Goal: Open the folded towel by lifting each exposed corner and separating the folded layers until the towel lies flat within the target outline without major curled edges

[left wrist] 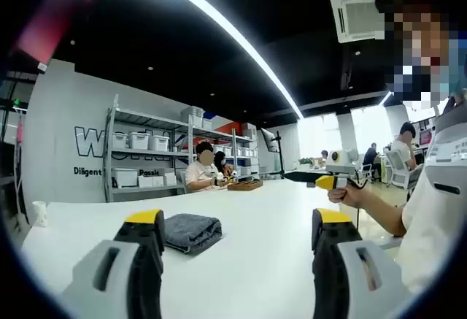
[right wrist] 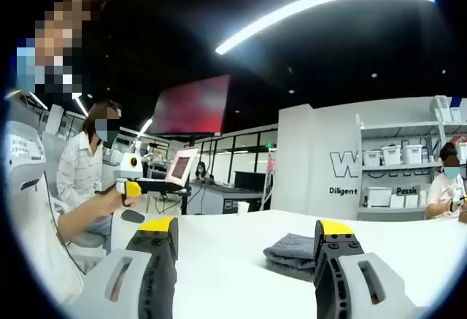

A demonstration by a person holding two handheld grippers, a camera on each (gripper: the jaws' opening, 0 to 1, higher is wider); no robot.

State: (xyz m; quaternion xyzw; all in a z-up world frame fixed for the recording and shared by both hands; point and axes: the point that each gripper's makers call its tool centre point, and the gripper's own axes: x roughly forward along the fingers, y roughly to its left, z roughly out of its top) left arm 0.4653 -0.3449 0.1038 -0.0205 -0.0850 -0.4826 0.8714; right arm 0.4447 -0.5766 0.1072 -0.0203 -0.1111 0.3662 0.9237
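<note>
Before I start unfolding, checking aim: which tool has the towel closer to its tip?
The right tool: the grey folded towel lies beside its right-hand tip.

Each tool has grey jaws, black pads, yellow tips.

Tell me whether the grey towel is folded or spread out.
Folded. The grey towel sits on the white table as a compact stack, its layered edges showing in the right gripper view.
</note>
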